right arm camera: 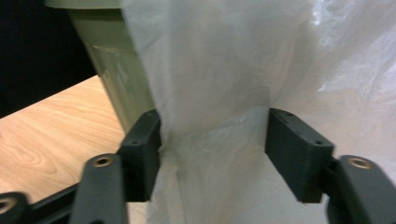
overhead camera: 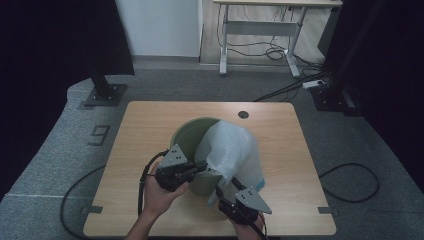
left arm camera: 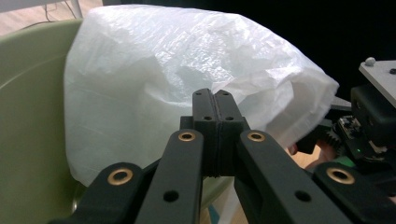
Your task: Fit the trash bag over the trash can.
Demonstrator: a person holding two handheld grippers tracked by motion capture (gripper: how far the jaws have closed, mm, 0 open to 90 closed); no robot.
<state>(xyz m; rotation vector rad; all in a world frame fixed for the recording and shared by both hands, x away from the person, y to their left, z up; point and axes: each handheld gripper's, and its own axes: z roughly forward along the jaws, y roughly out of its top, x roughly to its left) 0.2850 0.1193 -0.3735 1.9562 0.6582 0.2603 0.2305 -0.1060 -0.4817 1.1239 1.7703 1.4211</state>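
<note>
Left gripper (left arm camera: 215, 119), jaws clenched together at the near rim of the green bin (overhead camera: 187, 137), seems to pinch the edge of the white plastic bag (overhead camera: 235, 150) (the film itself is hidden between the pads); right gripper (right arm camera: 212, 144) stands apart, 2 jaws straddling a hanging fold of bag outside the bin wall, not pressing. To line the bin well, I'd close on that fold, then draw it down evenly without tearing; the table (overhead camera: 150, 125) steadies the bin.

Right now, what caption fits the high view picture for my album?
Two hand-held grippers, left gripper and right gripper, fit a white plastic bag over a green bin on a wooden table.
</note>
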